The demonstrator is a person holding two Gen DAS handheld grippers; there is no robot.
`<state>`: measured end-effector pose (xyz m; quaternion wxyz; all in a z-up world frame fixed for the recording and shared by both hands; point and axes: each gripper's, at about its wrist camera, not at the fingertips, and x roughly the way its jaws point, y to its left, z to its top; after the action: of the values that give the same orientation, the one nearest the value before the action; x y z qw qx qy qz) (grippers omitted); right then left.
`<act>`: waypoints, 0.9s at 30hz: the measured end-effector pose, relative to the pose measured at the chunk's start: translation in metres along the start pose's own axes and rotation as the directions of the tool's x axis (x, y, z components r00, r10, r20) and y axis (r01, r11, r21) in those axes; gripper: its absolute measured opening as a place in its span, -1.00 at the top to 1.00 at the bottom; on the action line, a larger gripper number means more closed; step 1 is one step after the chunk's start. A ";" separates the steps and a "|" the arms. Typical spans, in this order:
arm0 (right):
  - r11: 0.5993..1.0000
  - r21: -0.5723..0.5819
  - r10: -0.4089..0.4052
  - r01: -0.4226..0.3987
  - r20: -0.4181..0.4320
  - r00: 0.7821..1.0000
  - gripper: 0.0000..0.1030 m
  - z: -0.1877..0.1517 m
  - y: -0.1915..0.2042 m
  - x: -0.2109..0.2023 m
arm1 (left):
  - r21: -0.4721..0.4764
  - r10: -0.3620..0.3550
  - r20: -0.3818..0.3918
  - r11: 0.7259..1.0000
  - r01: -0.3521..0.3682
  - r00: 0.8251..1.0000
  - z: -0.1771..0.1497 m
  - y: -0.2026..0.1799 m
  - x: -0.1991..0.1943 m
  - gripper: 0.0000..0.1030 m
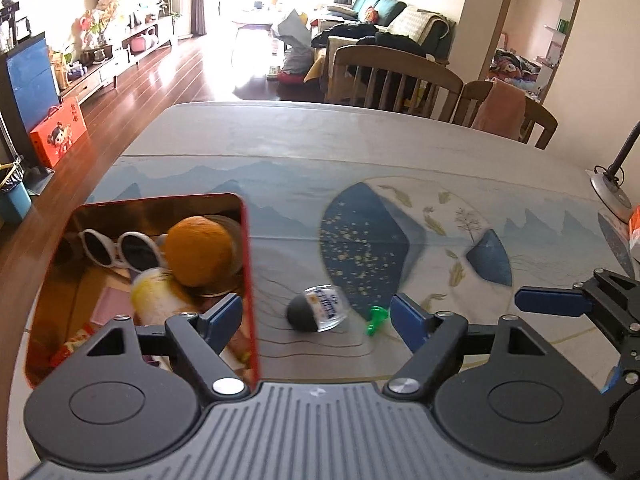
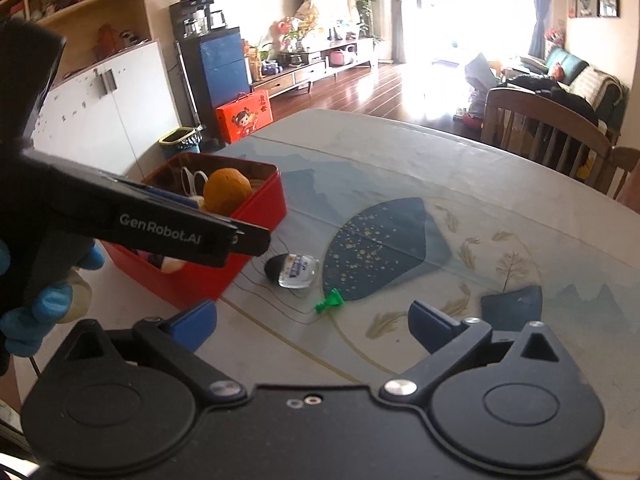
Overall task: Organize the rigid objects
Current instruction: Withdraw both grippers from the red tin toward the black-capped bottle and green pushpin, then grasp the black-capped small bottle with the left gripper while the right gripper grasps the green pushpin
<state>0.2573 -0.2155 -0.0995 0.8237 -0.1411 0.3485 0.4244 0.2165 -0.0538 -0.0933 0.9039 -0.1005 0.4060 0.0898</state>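
The table (image 1: pixel 360 148), spread with a painted blue-and-cream cloth, serves as the sorting ground, and most of it lies bare. On its left side sits the red tin box (image 2: pixel 256 224), open at the top so that things can be dropped in from above; already inside it lie white sunglasses (image 1: pixel 116 248), an orange ball (image 1: pixel 200 250) and a pale yellow bottle (image 1: pixel 160 300), heaped loosely rather than arranged. The left gripper (image 1: pixel 316 314) hangs just beside the box's near corner with its jaws standing wide and nothing between them — judging by the task, free for a fresh pick. The right gripper (image 2: pixel 312 320) hangs over the cloth with its jaws spread as far as they go, likewise empty. Two loose things are left outside the box, probably the next to be gathered: a small clear bottle with a dark cap (image 2: pixel 294 270), lying on its side near the box wall, and, just beside it, a little green plastic piece (image 2: pixel 330 301) — small enough that it may well call for a careful, narrow pinch.
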 end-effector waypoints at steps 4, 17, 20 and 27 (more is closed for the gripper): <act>0.999 -0.037 0.018 -0.018 -0.007 1.000 -0.99 -0.003 -0.007 0.006 | -0.010 -0.011 -0.008 1.000 0.011 1.000 -0.002 -0.010 0.009 -0.58; 0.989 -0.100 0.102 -0.108 -0.059 0.993 -0.89 -0.012 -0.016 0.032 | -0.064 -0.002 -0.070 0.998 -0.003 0.998 -0.007 -0.018 0.052 -0.58; 0.986 -0.111 0.116 -0.124 -0.073 0.991 -0.83 -0.012 -0.018 0.040 | -0.064 0.014 -0.098 0.998 -0.020 0.995 -0.007 -0.019 0.064 -0.58; 0.982 -0.117 0.138 -0.149 -0.097 0.986 -0.55 -0.010 -0.022 0.057 | -0.011 0.066 -0.107 0.998 -0.068 0.992 0.001 -0.028 0.081 -0.59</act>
<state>0.2927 -0.1996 -0.1476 0.7643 -0.1851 0.3670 0.4968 0.2776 -0.0740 -0.1507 0.8767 -0.0979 0.4562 0.1176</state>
